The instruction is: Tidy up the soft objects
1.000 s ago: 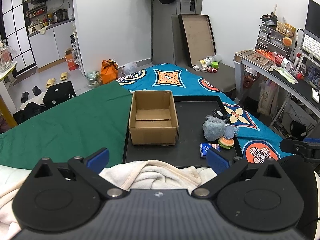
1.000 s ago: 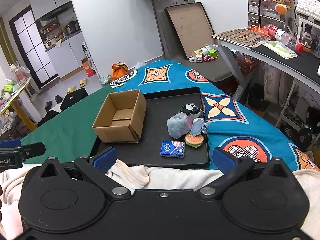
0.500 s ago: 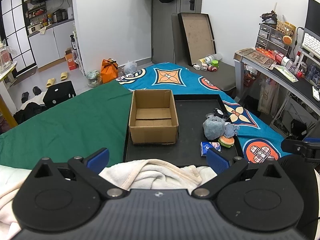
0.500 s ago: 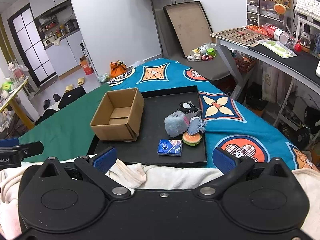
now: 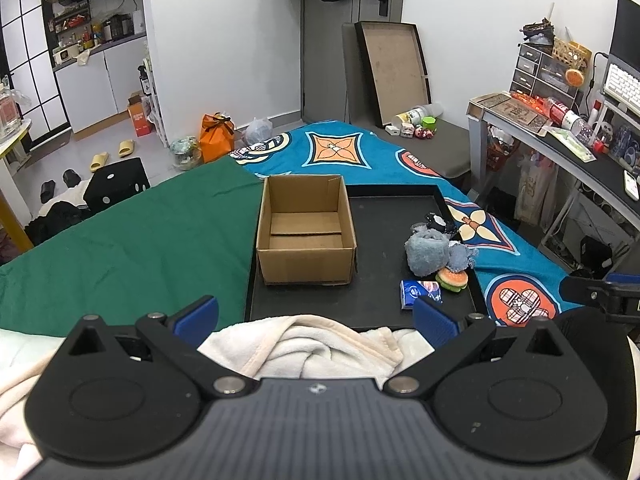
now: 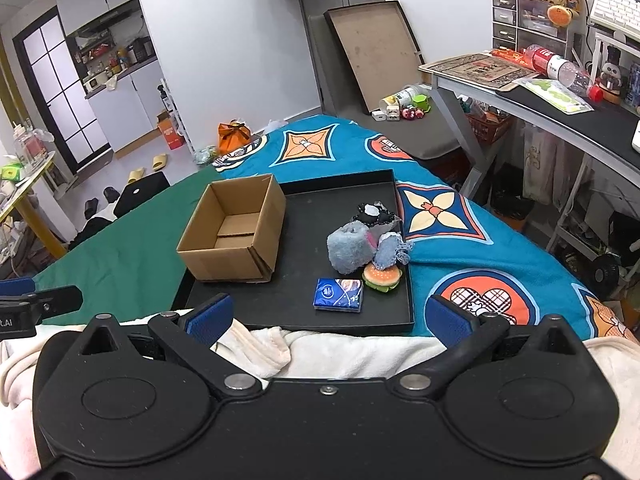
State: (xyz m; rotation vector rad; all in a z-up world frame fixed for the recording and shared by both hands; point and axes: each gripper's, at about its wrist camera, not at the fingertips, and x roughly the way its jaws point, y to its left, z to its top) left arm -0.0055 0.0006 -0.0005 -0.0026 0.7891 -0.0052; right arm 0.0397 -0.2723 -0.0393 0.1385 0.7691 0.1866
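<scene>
An open, empty cardboard box (image 5: 306, 232) (image 6: 236, 232) stands on the left part of a black tray (image 5: 384, 216) (image 6: 320, 208) on the bed. On the tray's right side lie a grey plush (image 5: 427, 251) (image 6: 347, 250), a small blue-grey soft piece (image 6: 389, 250), a black soft item (image 6: 374, 214), a burger toy (image 5: 452, 279) (image 6: 382, 276) and a blue tissue pack (image 5: 420, 294) (image 6: 339, 294). My left gripper (image 5: 314, 316) and right gripper (image 6: 328, 316) are both open and empty, held above a cream blanket (image 5: 316, 344) (image 6: 360, 350) short of the tray.
The bed has a green cloth (image 5: 132, 236) on the left and a blue patterned cover (image 6: 460, 240) on the right. A cluttered desk (image 6: 540, 96) stands at the right. Bags and slippers lie on the floor beyond the bed.
The right gripper has drifted slightly, so the tray and box sit a little lower and left in its view. The left view is nearly unchanged. Both grippers stay open.
</scene>
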